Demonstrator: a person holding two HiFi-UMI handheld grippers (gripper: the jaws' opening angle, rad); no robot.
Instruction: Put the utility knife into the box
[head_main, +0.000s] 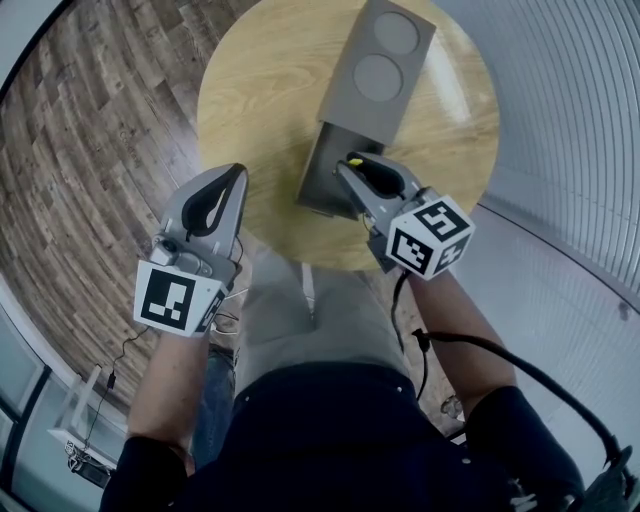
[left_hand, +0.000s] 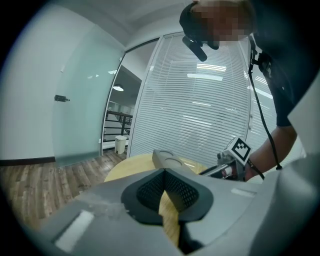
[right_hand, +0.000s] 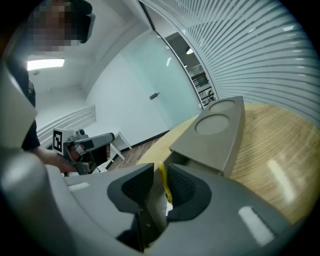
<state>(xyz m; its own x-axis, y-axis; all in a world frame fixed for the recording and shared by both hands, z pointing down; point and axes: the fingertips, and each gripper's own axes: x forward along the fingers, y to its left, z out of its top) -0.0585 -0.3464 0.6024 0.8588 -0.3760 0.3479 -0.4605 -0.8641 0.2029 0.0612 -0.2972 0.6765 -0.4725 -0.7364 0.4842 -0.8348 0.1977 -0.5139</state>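
1. So, the right gripper: its jaws stand a bit apart with the utility knife between them. The yellow strip sits close to one pad, with a visible gap on the other side, so it doesn't look pinched.
2. From the head view, the right gripper is tipped down at the mouth of the grey box, and the utility knife shows as a yellow and black bit between the jaws. Most of it is hidden by the jaws, so I can't tell whether its far end touches the box's inside.
3. The box's lid is flipped open and has two round recesses. In the right gripper view the lid blocks most of the box.
4. The box sits on a round wooden table.
5. The left gripper hangs off the table's near edge, well apart from the box. Its jaws are pressed together at the tips with nothing in them; its own view shows the left gripper with only table through the slit.
6. Faces are blurred out in both gripper views.
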